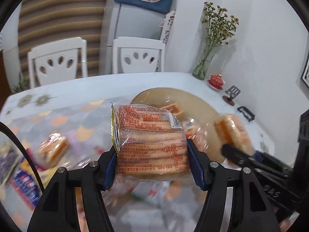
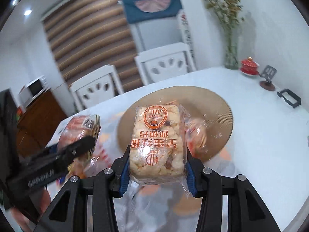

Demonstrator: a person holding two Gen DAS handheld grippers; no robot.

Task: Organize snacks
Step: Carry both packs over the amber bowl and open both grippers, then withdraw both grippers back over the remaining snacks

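Note:
My left gripper point(image 1: 152, 154) is shut on a clear-wrapped biscuit pack point(image 1: 150, 135) with red print, held above the table. My right gripper point(image 2: 157, 160) is shut on a sachima pack point(image 2: 158, 145) with an orange label, also lifted. Both packs hang in front of a round tan woven tray point(image 2: 216, 100) on the white table point(image 2: 260, 135). The tray point(image 1: 193, 100) holds at least one wrapped snack point(image 1: 171, 109), blurred point(image 2: 197, 133) in the right wrist view. Each view shows the other gripper beside it, the right gripper point(image 1: 239, 156) and the left gripper point(image 2: 77, 148). Loose snack packs point(image 1: 52, 148) lie on the patterned cloth at left.
A glass vase of dried flowers point(image 1: 202, 69), a red lidded cup point(image 1: 215, 81), a small stand point(image 1: 231, 94) and a black frame point(image 1: 246, 113) line the table's far right by the wall. Two white chairs point(image 1: 58, 61) point(image 1: 138, 56) stand behind the table.

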